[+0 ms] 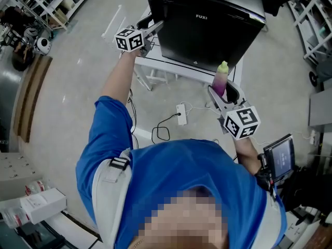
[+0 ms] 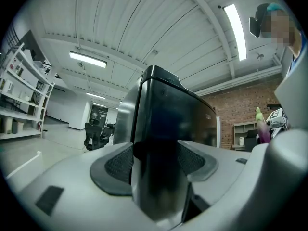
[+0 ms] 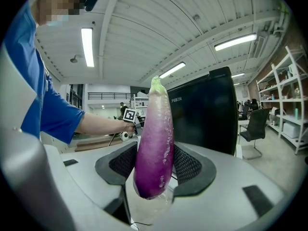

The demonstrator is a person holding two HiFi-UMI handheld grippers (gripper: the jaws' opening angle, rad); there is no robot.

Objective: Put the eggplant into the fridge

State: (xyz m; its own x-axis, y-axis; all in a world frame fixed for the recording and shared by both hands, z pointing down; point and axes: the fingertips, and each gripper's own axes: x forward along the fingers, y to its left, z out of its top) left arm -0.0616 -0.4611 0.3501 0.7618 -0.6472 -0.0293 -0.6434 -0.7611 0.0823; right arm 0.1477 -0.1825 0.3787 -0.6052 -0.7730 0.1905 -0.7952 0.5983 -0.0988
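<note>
Black fridge [image 1: 207,30], apparently on white table [image 1: 155,65].

White power strip [image 1: 181,114] on floor [image 1: 78,87]; shelving rack [image 1: 46,4] upper left; white boxes [image 1: 44,204] lower left; brick wall [image 2: 240,107], black office chair [image 2: 94,136] in background.

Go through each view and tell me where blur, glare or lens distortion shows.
Head view: evenly lit and sharp, edges bent by the wide lens. Left gripper view: strong fisheye with black corners, the fridge edge between the jaws smeared out of focus, ceiling lamps blown white. Right gripper view: same fisheye, eggplant sharp with glints.
</note>
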